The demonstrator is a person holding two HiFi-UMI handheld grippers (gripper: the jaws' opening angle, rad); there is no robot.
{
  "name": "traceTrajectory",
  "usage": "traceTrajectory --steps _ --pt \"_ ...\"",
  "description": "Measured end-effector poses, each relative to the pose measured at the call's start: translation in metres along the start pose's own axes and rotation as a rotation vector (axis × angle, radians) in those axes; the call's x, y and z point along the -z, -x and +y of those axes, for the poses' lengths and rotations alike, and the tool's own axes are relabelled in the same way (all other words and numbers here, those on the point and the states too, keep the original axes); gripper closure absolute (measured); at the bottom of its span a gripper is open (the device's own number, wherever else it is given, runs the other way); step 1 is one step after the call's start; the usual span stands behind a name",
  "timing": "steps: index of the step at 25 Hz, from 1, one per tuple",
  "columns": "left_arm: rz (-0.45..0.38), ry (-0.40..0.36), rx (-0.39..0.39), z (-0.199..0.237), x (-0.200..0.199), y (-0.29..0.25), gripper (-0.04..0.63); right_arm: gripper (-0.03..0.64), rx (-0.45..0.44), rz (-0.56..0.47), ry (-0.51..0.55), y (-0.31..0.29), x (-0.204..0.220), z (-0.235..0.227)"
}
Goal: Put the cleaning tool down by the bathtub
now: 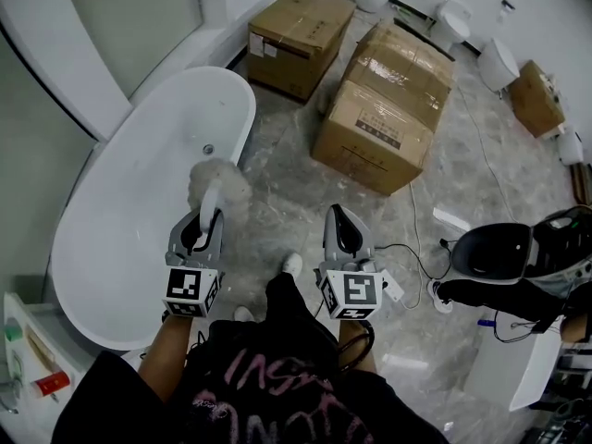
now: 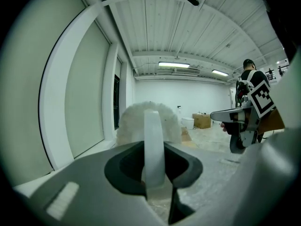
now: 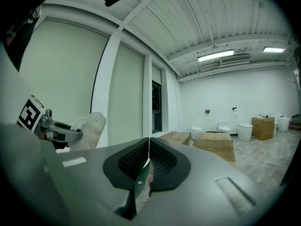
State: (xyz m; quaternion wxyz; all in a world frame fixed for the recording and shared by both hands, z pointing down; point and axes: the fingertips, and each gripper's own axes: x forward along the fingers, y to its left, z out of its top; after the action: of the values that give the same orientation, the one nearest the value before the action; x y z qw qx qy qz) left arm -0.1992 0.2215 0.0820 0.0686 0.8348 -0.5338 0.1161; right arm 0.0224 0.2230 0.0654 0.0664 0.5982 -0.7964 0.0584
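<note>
Two hand-held grippers are being carried above the marbled floor [image 1: 277, 155], with the white bathtub [image 1: 129, 211] lying to their left. The fluffy-headed cleaning tool [image 1: 218, 181] is being clenched by its white handle in the left gripper [image 1: 207, 218], its long axis pointing forward away from the person and its head showing over the tub's right rim, so the floor beside the tub is judged to be lying straight below this nearer gripper. The right gripper [image 1: 340, 222] is being held pinched together on nothing, apart to the right.
</note>
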Motion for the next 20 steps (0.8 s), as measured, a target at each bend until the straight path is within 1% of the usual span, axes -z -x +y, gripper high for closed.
traceTrajectory --steps 4,11,17,20 --pt "0.02 -0.018 0.014 -0.006 0.0 -0.03 0.522 0.601 0.009 0.013 -0.039 -0.021 0.008 -0.024" --pt "0.067 -0.038 0.046 -0.019 0.016 -0.077 0.522 0.601 0.029 0.045 -0.087 -0.048 0.034 -0.06" --pt "0.103 -0.076 0.079 -0.029 0.016 -0.137 0.522 0.601 0.044 0.057 -0.142 -0.082 0.051 -0.097" --pt "0.132 -0.092 0.091 -0.036 0.013 -0.164 0.523 0.6 0.045 0.088 -0.18 -0.095 0.061 -0.116"
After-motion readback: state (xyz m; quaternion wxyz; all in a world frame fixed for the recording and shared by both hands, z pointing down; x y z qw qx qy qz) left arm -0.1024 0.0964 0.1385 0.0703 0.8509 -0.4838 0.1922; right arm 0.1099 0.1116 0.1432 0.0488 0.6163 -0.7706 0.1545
